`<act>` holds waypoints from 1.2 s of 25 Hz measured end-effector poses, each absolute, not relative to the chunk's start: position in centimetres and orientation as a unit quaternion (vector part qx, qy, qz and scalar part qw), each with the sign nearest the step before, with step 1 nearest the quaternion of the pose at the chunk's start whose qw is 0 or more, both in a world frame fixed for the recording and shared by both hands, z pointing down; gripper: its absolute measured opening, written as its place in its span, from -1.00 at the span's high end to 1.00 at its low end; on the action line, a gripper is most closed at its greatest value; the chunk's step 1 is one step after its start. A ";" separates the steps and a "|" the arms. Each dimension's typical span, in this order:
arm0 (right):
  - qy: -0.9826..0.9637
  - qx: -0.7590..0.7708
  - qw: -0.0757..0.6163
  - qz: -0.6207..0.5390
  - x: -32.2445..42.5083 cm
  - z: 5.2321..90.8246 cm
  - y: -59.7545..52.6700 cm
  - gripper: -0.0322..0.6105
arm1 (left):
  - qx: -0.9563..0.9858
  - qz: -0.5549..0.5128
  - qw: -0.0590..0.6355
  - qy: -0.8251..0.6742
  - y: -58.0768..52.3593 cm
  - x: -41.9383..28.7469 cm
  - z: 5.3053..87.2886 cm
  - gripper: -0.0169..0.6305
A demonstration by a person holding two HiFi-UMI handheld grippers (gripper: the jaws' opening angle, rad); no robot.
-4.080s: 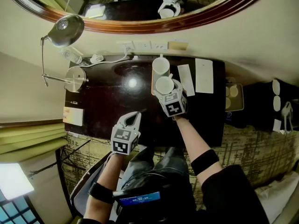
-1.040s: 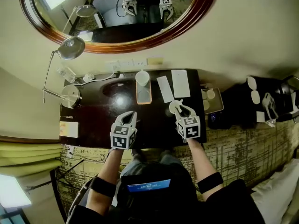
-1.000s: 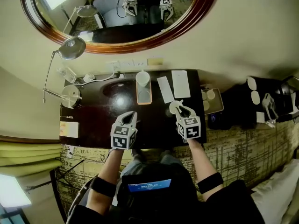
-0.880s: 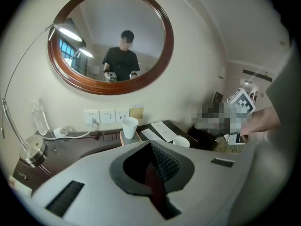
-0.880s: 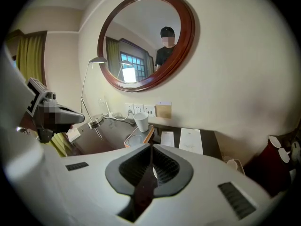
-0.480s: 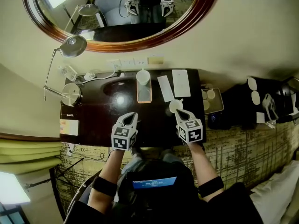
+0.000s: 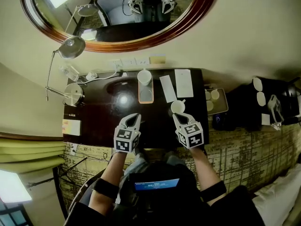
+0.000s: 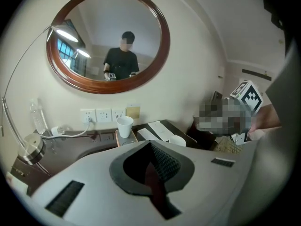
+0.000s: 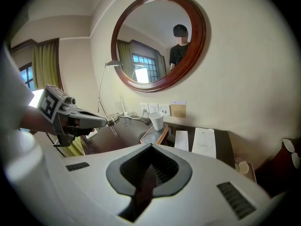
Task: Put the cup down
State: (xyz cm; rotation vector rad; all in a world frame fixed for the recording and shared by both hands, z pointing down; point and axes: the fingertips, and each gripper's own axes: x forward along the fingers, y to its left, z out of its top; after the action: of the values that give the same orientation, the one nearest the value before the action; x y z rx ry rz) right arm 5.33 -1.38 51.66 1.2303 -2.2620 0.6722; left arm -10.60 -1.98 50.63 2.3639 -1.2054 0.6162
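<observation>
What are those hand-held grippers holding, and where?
Nothing: left hand-held gripper and right hand-held gripper are shut and empty; the cup stands unheld.

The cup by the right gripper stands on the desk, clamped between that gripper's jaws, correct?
Not clamped. The cup stands on the desk just ahead of the right gripper, whose jaws are shut with nothing between them; the right gripper view shows it.

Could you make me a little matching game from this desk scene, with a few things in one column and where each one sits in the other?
Things:
1. tall white cup
2. small white cup
3. desk lamp
4. mirror

Places:
A. on the wall above the desk
B. on the tray at the back
C. on the bare desk top, just ahead of the right gripper
D. at the desk's left end, head view

Pairs: 1-B, 2-C, 3-D, 4-A
</observation>
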 end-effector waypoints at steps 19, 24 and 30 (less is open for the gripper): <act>-0.836 0.421 0.220 0.274 5.2 54.7 -2.7 0.90 | 0.839 0.244 0.206 -0.440 -8.0 -9.8 53.4 -0.31; -0.834 0.411 0.226 0.291 3.2 55.1 -2.2 0.90 | 0.842 0.264 0.202 -0.425 -13.1 -10.2 55.9 -0.66; -0.828 0.415 0.231 0.299 2.8 56.6 -1.8 0.90 | 0.850 0.279 0.185 -0.406 -20.1 -8.7 57.7 -0.77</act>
State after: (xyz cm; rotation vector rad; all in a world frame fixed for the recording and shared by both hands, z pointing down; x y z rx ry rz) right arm 2.85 -1.84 56.55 1.1398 -2.2756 0.8230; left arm -8.66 -20.09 57.68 2.3964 -1.1448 0.7867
